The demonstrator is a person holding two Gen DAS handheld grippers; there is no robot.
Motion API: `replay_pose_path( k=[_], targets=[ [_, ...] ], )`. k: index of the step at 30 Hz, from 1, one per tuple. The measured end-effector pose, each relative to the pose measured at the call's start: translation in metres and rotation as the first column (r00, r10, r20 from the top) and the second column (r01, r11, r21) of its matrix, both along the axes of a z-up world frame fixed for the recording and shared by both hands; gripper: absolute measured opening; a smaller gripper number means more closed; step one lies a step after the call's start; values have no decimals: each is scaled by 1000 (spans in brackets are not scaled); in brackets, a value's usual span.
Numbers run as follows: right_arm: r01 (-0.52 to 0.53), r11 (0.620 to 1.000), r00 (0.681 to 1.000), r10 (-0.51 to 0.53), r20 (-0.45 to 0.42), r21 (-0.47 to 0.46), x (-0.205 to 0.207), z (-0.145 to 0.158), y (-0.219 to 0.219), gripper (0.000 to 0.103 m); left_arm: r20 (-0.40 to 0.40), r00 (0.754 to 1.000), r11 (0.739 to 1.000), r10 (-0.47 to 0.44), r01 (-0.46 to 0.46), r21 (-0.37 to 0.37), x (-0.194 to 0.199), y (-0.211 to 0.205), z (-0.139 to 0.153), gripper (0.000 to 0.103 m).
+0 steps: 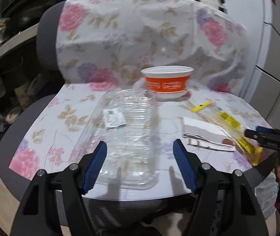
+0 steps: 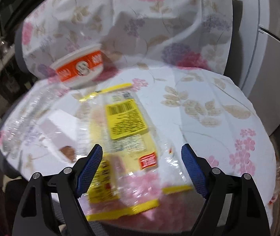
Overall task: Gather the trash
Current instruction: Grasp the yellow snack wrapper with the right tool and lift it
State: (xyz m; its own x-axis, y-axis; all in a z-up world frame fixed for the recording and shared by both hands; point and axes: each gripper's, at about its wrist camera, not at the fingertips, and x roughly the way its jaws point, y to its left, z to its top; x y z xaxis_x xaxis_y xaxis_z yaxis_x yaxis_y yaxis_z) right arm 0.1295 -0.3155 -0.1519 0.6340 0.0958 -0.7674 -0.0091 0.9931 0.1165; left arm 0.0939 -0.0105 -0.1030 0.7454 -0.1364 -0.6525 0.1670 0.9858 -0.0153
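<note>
A clear plastic clamshell tray [image 1: 126, 133] with a white label lies on a chair seat covered by a floral cloth [image 1: 61, 118]. My left gripper [image 1: 139, 143] hovers open over the tray's near end, its pads apart from it. Behind the tray stands an orange and white bowl [image 1: 167, 82], empty inside. To the right lie a white box [image 1: 205, 131] and a yellow and clear wrapper [image 1: 228, 122]. In the right wrist view my right gripper [image 2: 142, 147] is open above that wrapper [image 2: 128, 122], with the bowl [image 2: 81, 68] and the box [image 2: 59, 129] to its left. It also shows at the right edge of the left wrist view, right gripper [image 1: 252, 133].
The cloth [image 2: 159, 29] also drapes the chair back, which rises right behind the bowl. Shelves with pots [image 1: 0, 35] stand to the left, and a white cabinet or appliance [image 1: 273, 39] to the right. The seat's front edge drops off just under both grippers.
</note>
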Motion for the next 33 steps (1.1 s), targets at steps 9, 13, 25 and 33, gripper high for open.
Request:
replay_pose_path(
  k=[9, 13, 25, 33],
  targets=[
    [-99, 980, 990, 114, -79, 173, -9, -5, 8, 83, 1, 998, 998, -56, 56, 6, -9, -17, -1, 68],
    [-188, 945, 972, 218, -90, 267, -24, 2, 23, 82, 5, 998, 998, -62, 62, 2, -12, -17, 1, 68],
    [-44, 994, 997, 49, -54, 98, -6, -8, 31, 34, -8, 996, 996, -83, 83, 9, -11, -29, -5, 68],
    [-38, 987, 998, 31, 48, 153, -11, 33, 8, 0, -7, 994, 994, -107, 107, 21, -8, -35, -5, 68]
  ],
)
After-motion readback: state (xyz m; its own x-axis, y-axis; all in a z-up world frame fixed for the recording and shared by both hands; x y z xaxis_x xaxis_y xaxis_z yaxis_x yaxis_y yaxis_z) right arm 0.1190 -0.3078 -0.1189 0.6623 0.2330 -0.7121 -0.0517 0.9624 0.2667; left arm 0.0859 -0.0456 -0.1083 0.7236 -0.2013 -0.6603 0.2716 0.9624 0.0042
